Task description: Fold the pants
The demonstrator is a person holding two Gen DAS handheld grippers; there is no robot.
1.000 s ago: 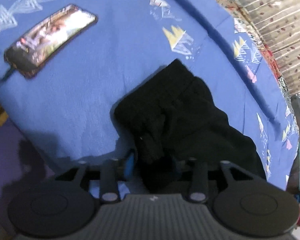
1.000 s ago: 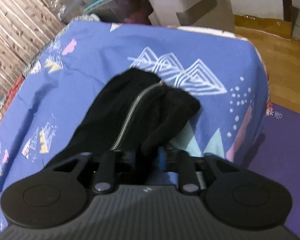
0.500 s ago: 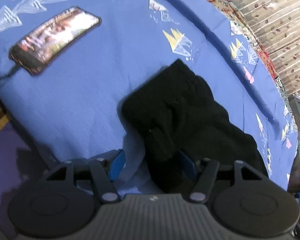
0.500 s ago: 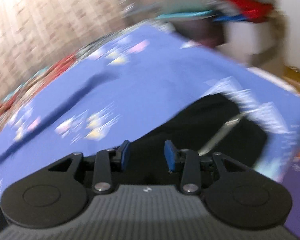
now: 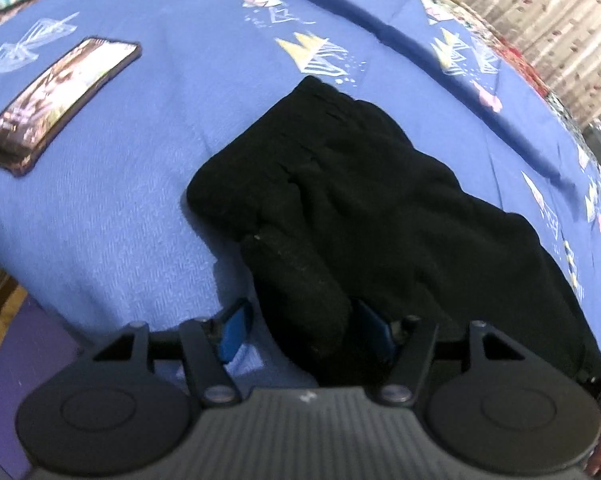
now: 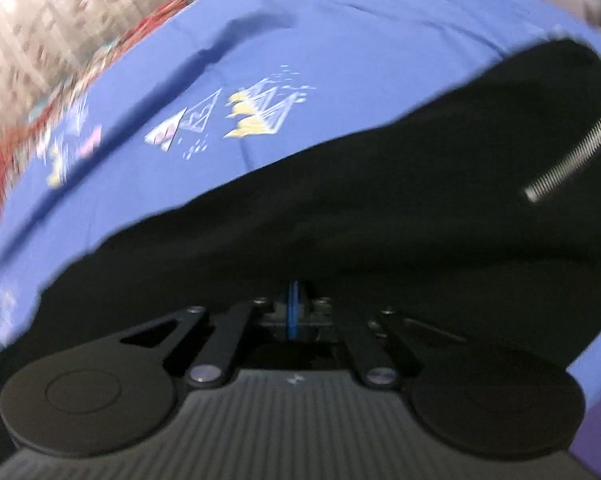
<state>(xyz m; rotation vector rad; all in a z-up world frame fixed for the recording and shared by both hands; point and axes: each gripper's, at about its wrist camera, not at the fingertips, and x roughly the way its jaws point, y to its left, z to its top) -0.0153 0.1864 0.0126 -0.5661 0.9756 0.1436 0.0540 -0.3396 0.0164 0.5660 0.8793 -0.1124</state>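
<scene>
Black pants (image 5: 360, 200) lie bunched on a blue patterned bedsheet (image 5: 140, 160). In the left wrist view my left gripper (image 5: 304, 330) is open, its blue pads on either side of a fold of the black fabric that reaches down between them. In the right wrist view the pants (image 6: 340, 216) fill the lower half, with a silver zipper (image 6: 576, 156) at the right. My right gripper (image 6: 294, 314) has its blue pads pressed together at the edge of the black fabric; whether cloth is pinched between them is hidden.
A phone (image 5: 60, 100) with a lit screen and a cable lies on the sheet at the left. The bed edge drops to a purple mat (image 5: 20, 360) at lower left. A patterned curtain (image 5: 560, 20) hangs behind the bed.
My left gripper opened from a grip on the pants fold and stays around it. My right gripper let go, swung left along the pants and closed at their edge.
</scene>
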